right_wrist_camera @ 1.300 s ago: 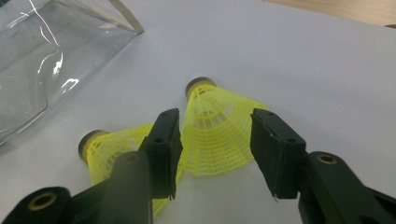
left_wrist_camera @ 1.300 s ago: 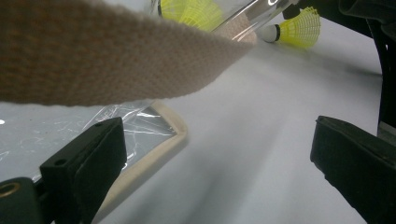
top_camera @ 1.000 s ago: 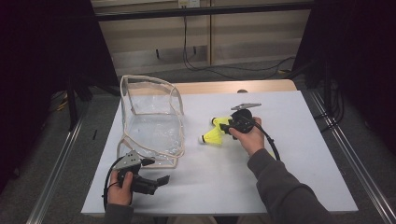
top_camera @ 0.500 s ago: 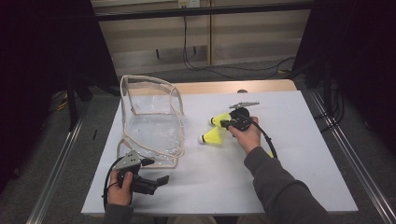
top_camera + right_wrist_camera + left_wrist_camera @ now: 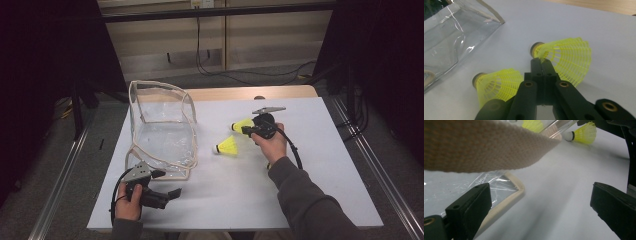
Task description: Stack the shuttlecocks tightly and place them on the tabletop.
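Right gripper (image 5: 543, 61) pinching shuttlecock (image 5: 566, 58) skirt edge — jaws have just closed; next, lift toward clear bag (image 5: 162, 130); left gripper (image 5: 167, 187) spread.

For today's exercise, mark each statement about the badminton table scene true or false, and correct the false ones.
1. Two yellow shuttlecocks are on the white table. True: one lies free, the other is at the right gripper.
2. The right gripper's fingers are wide open. False: they are pressed together on the skirt of the farther shuttlecock.
3. The clear bag has a beige fabric trim. True.
4. A shuttlecock already lies inside the clear bag. False: both lie outside it, to its right in the high view.
5. The left gripper grips the bag's strap. False: its fingers stand open with nothing between them.
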`<act>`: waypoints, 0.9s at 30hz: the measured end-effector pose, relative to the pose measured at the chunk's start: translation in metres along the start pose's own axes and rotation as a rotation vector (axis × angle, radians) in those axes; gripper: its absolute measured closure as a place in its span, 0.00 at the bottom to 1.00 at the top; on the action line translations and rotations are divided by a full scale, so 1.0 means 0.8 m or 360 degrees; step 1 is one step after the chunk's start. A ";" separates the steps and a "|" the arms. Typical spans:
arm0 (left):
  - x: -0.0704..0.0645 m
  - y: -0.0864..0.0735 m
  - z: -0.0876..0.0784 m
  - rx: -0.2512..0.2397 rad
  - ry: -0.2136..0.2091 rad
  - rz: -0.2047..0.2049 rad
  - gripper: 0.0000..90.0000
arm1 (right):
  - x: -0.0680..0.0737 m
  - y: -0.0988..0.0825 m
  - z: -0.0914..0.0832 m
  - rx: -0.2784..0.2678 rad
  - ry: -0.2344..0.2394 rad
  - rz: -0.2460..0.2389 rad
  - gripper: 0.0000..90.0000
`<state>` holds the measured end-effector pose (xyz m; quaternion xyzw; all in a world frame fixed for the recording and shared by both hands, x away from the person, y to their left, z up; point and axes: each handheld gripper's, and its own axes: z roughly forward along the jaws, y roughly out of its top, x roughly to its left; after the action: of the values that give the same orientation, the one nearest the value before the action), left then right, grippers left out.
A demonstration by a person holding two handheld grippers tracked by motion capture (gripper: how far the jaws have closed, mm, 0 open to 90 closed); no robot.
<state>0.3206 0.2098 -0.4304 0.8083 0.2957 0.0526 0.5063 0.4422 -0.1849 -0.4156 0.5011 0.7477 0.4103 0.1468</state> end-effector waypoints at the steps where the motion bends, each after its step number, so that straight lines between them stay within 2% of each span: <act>1: 0.000 0.000 0.000 0.0000 0.0001 0.0000 0.04 | -0.001 0.000 -0.001 0.0000 0.0002 -0.0002 1.00; 7: 0.000 0.000 0.001 0.0011 -0.0002 0.0005 0.04 | -0.003 -0.003 0.000 0.0039 -0.0002 0.0017 0.99; 12: -0.001 0.000 0.002 0.0015 -0.0003 0.0010 0.04 | -0.003 -0.004 0.012 0.0049 -0.0012 0.0078 0.89; 15: -0.001 0.000 0.002 0.0014 -0.0002 0.0004 0.04 | -0.002 -0.004 0.018 0.0057 -0.0032 0.0072 0.88; 17: -0.001 -0.001 0.001 0.0016 -0.0002 0.0006 0.04 | -0.001 -0.004 0.022 0.0066 -0.0023 0.0084 0.90; 19: -0.001 0.000 0.001 0.0012 -0.0001 0.0008 0.04 | -0.002 -0.005 0.025 0.0073 -0.0008 0.0089 0.98; 27: -0.002 -0.001 0.000 0.0010 0.0003 0.0012 0.04 | -0.007 0.000 0.007 0.0031 -0.0006 0.0097 0.99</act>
<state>0.3192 0.2089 -0.4306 0.8110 0.2933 0.0541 0.5032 0.4482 -0.1875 -0.4201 0.5259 0.7357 0.4063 0.1305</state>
